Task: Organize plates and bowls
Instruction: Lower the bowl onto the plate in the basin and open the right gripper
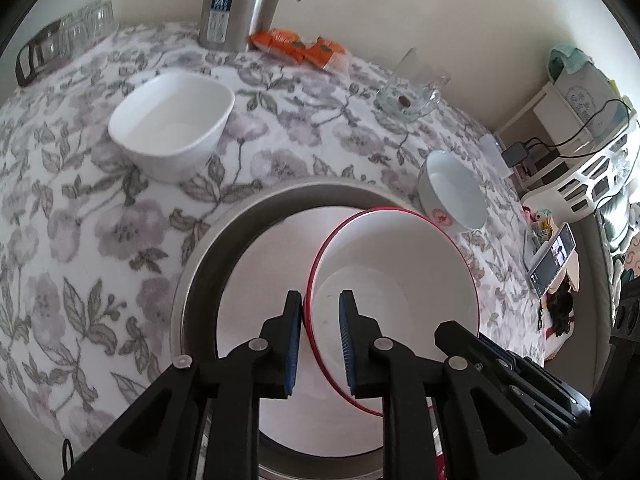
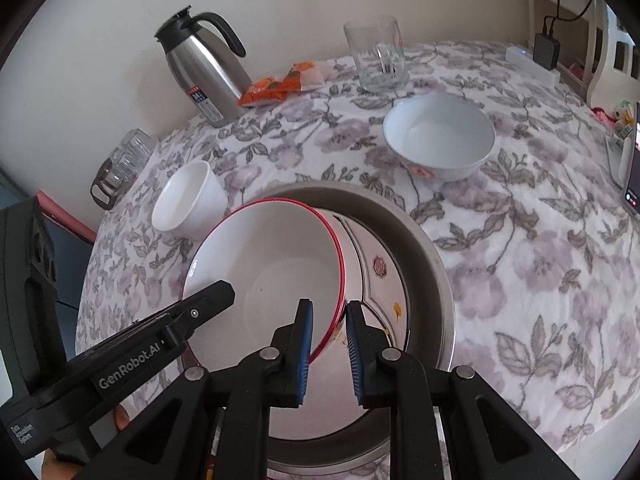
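A red-rimmed white bowl (image 1: pixel 400 280) (image 2: pixel 272 264) hangs above a white plate (image 1: pixel 264 272) (image 2: pixel 380 288) that lies in a steel basin (image 1: pixel 208 248) (image 2: pixel 424 248). My left gripper (image 1: pixel 320 308) straddles the bowl's left rim, jaws a little apart around it. My right gripper (image 2: pixel 329 316) straddles the opposite rim the same way. A white squarish bowl (image 1: pixel 172 124) (image 2: pixel 188 200) sits to the left on the table. A round white bowl with a red motif (image 1: pixel 452 192) (image 2: pixel 440 136) sits to the right.
On the floral tablecloth (image 1: pixel 80 220) stand a steel thermos jug (image 2: pixel 200 64), orange snack packets (image 2: pixel 280 84), a glass mug (image 2: pixel 376 56) and a rack of glasses (image 1: pixel 68 40). A phone (image 1: pixel 554 256) and a charger (image 2: pixel 546 50) lie at the right edge.
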`<action>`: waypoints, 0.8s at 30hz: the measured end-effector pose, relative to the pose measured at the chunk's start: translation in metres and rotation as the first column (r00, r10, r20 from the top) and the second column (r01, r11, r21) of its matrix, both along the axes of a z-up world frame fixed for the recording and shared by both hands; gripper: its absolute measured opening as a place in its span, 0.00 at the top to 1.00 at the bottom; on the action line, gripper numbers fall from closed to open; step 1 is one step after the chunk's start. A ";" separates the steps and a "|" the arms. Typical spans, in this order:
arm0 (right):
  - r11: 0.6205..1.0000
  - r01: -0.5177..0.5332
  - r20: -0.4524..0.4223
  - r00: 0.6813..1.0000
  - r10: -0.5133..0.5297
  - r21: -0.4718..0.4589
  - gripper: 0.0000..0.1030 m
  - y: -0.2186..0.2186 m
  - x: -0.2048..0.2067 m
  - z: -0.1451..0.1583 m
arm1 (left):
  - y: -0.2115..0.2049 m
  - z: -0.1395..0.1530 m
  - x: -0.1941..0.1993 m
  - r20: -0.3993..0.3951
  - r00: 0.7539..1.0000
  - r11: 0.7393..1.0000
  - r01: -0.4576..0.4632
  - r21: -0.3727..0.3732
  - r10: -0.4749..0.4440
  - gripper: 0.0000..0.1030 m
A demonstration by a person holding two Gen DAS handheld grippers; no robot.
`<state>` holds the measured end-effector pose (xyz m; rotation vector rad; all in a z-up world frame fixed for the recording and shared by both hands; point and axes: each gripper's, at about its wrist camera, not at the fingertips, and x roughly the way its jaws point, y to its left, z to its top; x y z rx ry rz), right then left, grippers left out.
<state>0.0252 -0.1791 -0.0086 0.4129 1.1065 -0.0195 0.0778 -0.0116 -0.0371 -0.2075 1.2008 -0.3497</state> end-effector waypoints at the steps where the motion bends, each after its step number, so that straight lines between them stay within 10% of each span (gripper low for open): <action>1: 1.000 -0.001 -0.010 1.000 0.001 0.003 0.81 0.000 0.001 -0.002 | 0.000 -0.002 0.001 -0.007 1.000 1.000 -0.001 0.003 0.001 0.83; 24: 1.000 -0.011 -0.027 1.000 0.011 0.002 0.77 0.002 0.002 -0.007 | 0.001 -0.007 0.004 -0.035 0.999 1.000 -0.016 -0.008 0.016 0.74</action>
